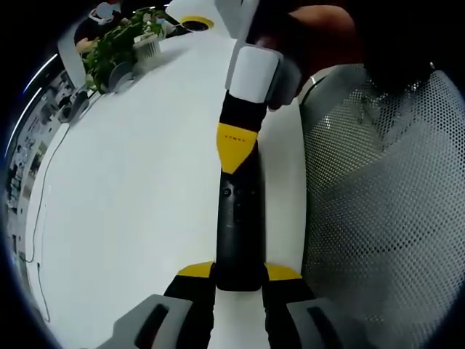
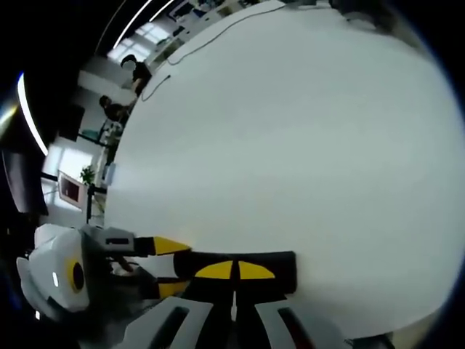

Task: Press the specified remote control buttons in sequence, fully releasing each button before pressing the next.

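A black remote (image 1: 238, 218) lies lengthwise on the white table (image 1: 131, 189), near its edge. My left gripper (image 1: 238, 273) is shut on the remote's near end, one yellow tip on each side. My right gripper (image 1: 236, 149) comes down from above with its yellow tips together on the remote's far half, above the buttons. In the right gripper view, my right gripper (image 2: 235, 270) is shut, tips resting on the remote (image 2: 285, 267). The left gripper (image 2: 171, 267) reaches in from the left and clamps the remote's end.
A grey mesh chair (image 1: 385, 189) stands right beside the table edge. A potted plant (image 1: 120, 40) and small items sit at the far corner, and a thin cable (image 1: 43, 240) runs along the left rim. People (image 2: 136, 71) show far off.
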